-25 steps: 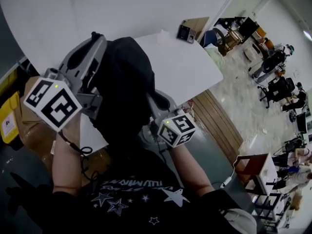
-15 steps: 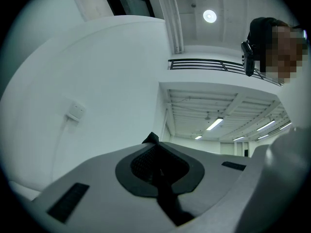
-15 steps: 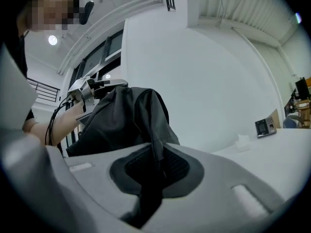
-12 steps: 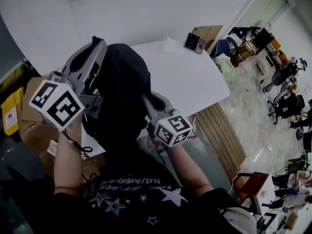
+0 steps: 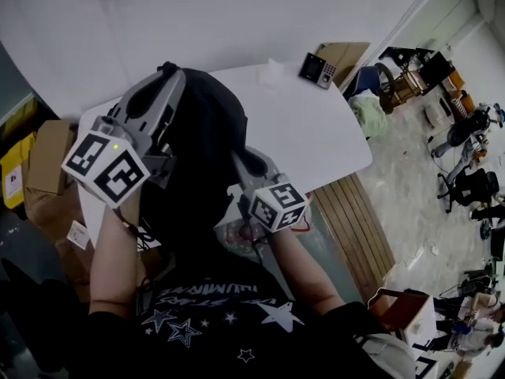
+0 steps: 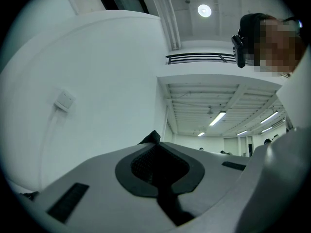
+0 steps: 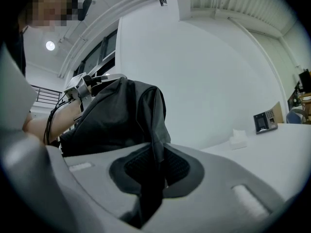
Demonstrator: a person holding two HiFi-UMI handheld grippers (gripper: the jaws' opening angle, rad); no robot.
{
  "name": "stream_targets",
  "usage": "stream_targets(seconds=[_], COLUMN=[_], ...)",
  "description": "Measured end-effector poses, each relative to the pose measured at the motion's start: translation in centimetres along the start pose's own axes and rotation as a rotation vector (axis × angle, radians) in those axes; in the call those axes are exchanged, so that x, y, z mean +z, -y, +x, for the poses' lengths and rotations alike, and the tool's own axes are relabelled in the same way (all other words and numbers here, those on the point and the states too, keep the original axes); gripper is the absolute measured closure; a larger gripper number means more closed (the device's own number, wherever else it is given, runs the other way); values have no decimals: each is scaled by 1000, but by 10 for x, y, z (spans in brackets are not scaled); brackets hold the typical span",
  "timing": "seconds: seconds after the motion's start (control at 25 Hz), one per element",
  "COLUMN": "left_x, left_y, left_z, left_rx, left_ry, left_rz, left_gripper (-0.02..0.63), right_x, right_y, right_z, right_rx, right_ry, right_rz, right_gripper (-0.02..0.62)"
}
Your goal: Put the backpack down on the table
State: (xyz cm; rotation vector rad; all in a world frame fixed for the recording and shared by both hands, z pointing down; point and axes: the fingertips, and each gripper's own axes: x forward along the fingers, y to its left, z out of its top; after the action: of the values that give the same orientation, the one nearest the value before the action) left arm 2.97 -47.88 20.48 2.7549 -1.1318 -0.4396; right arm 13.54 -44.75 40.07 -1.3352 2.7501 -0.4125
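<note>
A black backpack [image 5: 201,156] hangs between my two grippers over the near left part of the white table [image 5: 316,125]. My left gripper [image 5: 164,73] is at its left side and is shut on the backpack, with a tip of black fabric [image 6: 151,138] poking out past the closed jaws [image 6: 154,149]. My right gripper [image 5: 238,163] is shut on a backpack strap [image 7: 156,125], which runs down between its pads [image 7: 155,166]. These jaws have just eased open slightly, with the strap still held. The right gripper view shows the bag's bulk [image 7: 112,115] and my left gripper behind it.
A small dark device [image 5: 318,69] and a white tissue-like lump [image 5: 272,73] sit at the table's far edge by the white wall. Cardboard boxes [image 5: 47,168] stand left of the table. Wooden slats [image 5: 351,212] and office chairs [image 5: 465,188] are on the right.
Both grippers have carried the backpack forward over the table and slightly lower. The table's left corner now shows beside the left gripper.
</note>
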Motion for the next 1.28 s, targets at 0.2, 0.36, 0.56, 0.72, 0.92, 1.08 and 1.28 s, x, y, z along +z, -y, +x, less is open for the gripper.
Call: stream_targets(seconds=[0.2, 0.36, 0.56, 0.72, 0.92, 1.08, 1.28], left_x=[-28, -48, -69, -78, -105, -111, -109], left_y=[-1, -1, -3, -1, -10, -2, -4], left_z=[27, 45, 65, 75, 77, 81, 75], left_rx=[34, 30, 50, 42, 52, 9, 16], left_ry=[-45, -70, -107, -124, -196, -201, -198], left_rz=[56, 54, 118, 117, 100, 87, 99], left_gripper=[600, 600, 598, 598, 597, 478, 414], right_x=[-8, -18, -30, -36, -48, -53, -76], right_y=[32, 56, 81, 94, 110, 118, 141], right_z=[1, 3, 10, 10, 11, 13, 10], right_rx=[-32, -47, -68, -66, -91, -96, -182], right_ry=[-49, -79, -132, -152, -174, -178, -231], right_rz=[3, 9, 17, 30, 53, 64, 117], right_gripper=[557, 555, 552, 552, 552, 552, 554])
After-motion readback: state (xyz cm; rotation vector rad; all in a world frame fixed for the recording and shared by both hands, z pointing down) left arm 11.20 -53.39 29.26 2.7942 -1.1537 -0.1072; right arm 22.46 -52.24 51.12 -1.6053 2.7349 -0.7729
